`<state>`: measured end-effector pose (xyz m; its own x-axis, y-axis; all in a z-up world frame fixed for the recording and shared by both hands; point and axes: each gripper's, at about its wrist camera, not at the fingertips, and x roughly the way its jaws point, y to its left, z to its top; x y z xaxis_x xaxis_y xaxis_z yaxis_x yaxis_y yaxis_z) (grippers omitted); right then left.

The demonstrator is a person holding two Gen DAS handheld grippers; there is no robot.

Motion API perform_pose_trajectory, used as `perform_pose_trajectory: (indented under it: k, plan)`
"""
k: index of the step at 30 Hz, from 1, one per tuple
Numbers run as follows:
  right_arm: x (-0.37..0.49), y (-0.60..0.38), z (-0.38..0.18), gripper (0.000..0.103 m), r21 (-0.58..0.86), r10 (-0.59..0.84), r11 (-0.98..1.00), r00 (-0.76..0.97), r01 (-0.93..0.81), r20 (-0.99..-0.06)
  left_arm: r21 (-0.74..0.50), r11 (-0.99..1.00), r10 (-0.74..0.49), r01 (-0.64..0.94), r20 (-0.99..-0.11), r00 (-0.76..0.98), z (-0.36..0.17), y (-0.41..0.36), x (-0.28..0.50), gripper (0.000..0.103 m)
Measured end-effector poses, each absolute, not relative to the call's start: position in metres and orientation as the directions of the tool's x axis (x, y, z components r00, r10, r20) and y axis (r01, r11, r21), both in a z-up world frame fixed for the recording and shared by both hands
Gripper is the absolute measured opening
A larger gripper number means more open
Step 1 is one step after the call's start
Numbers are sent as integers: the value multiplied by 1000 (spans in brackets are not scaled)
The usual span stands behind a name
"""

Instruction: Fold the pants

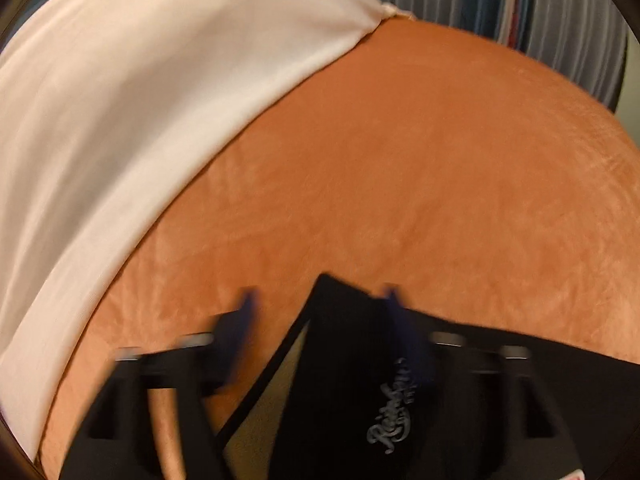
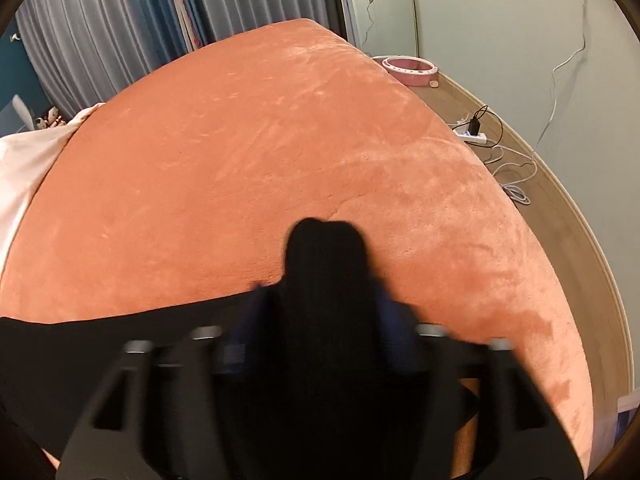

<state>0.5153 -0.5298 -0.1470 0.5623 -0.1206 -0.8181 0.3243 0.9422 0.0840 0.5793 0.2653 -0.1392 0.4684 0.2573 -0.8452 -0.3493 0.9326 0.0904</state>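
Clearly the black pants (image 1: 352,364) are soft, light and floppy, draping between both tongs over the orange bed (image 1: 400,180). Left tongs (image 1: 320,300) look spread, cloth against one finger; right tongs (image 2: 320,292) pinch a bunched corner, so edges and corners are the best holds.

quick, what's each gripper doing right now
Left gripper: jaws apart, black pants lying between them against the right finger; grip cannot be told.
Right gripper: shut on the pants, a bunch sticking out past the tips.

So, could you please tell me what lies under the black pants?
The orange blanket lies under the black pants; whatever sits beneath the fabric between the right tool fingers is covered.
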Motion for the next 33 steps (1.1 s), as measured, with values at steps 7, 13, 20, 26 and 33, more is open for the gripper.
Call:
perform_pose_trajectory:
  k: [7, 13, 20, 26, 33]
  plan:
    - [511, -521, -148, 12, 122, -91, 937, 566, 327, -819, 33, 965, 163, -258, -851, 499, -136, 258, 581, 21]
    - [472, -514, -95, 11, 175, -87, 940, 704, 291, -705, -57, 973, 119, -225, -711, 694, -66, 251, 538, 21]
    - [372, -500, -9, 11, 216, -4, 965, 832, 149, -555, -157, 982, -17, -103, -620, 785, 17, 270, 431, 21]
    - [268, -488, 16, 11, 200, 62, 979, 857, 49, -512, -159, 986, -53, -56, -607, 793, 32, 295, 318, 21]
    - [188, -486, -74, 12, 164, 104, 986, 720, 14, -686, -107, 986, 6, -129, -747, 665, -64, 317, 268, 22]
